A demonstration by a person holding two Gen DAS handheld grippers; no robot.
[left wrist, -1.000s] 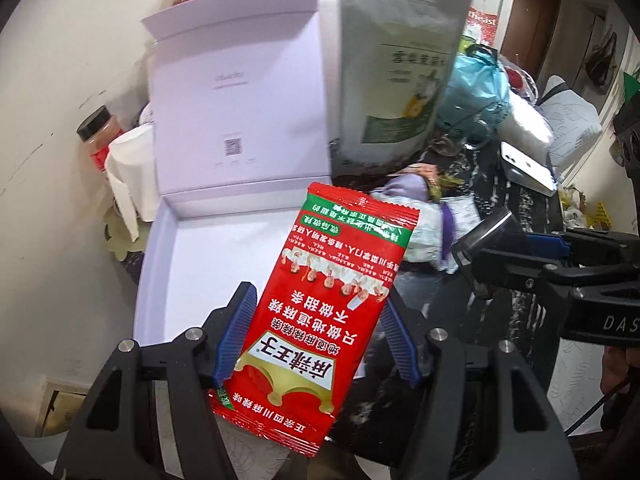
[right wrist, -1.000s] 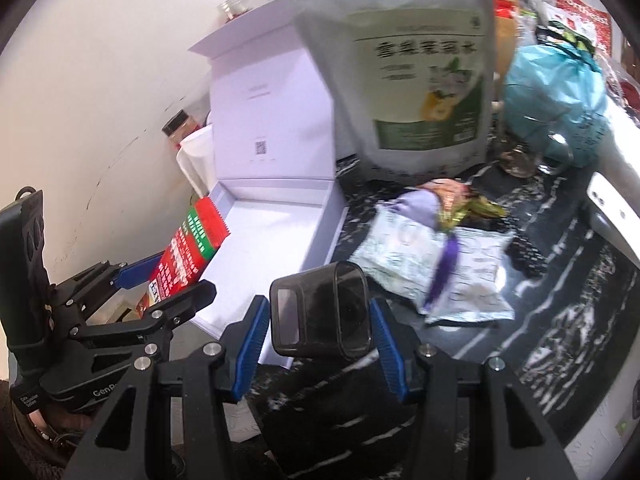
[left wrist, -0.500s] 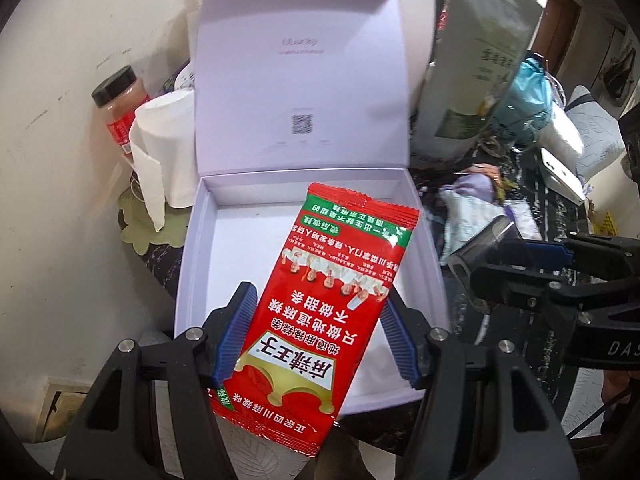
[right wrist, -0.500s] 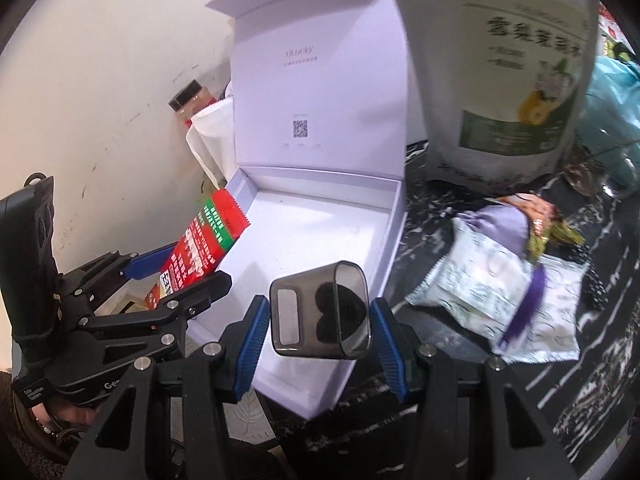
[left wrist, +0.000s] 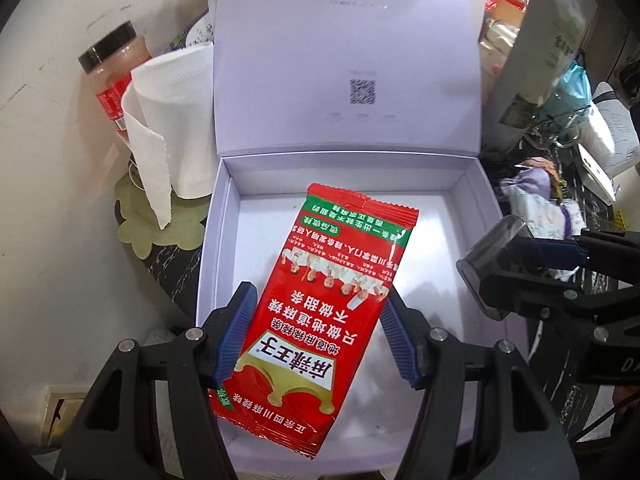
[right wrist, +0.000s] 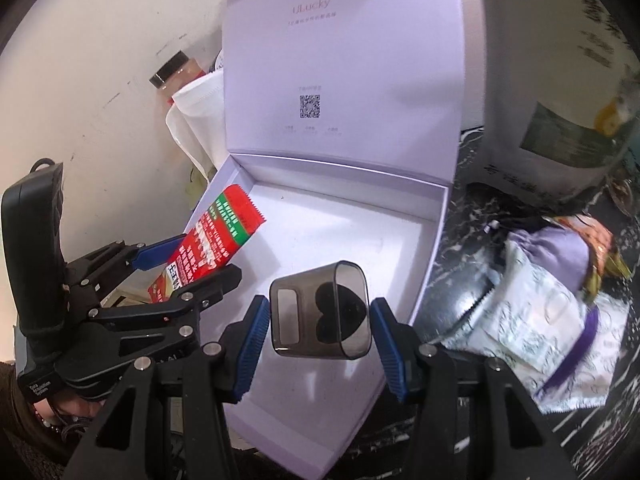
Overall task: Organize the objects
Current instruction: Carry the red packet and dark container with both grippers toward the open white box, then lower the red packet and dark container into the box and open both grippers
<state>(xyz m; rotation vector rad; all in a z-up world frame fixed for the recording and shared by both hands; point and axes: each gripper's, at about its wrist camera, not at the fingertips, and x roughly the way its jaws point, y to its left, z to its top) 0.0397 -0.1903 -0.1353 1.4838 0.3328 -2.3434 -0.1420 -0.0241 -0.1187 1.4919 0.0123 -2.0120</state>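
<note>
- Pinching the red snack packet (left wrist: 332,304) in my left gripper (left wrist: 316,336), above the open lavender box (left wrist: 224,216).
- My right gripper (right wrist: 318,340) clamps a smoky plastic case (right wrist: 320,312) at the packet's three o'clock.
- Best lowered flat before letting go.

Paper roll (left wrist: 168,120) left of box (left wrist: 474,216); pouch (right wrist: 560,120) right.

A scuffed off-white wall (left wrist: 60,208) rises to the left of the grippers, a black marble-veined countertop (right wrist: 460,292) spreads to their right, and a dark wooden door (left wrist: 600,8) stands far ahead at right
</note>
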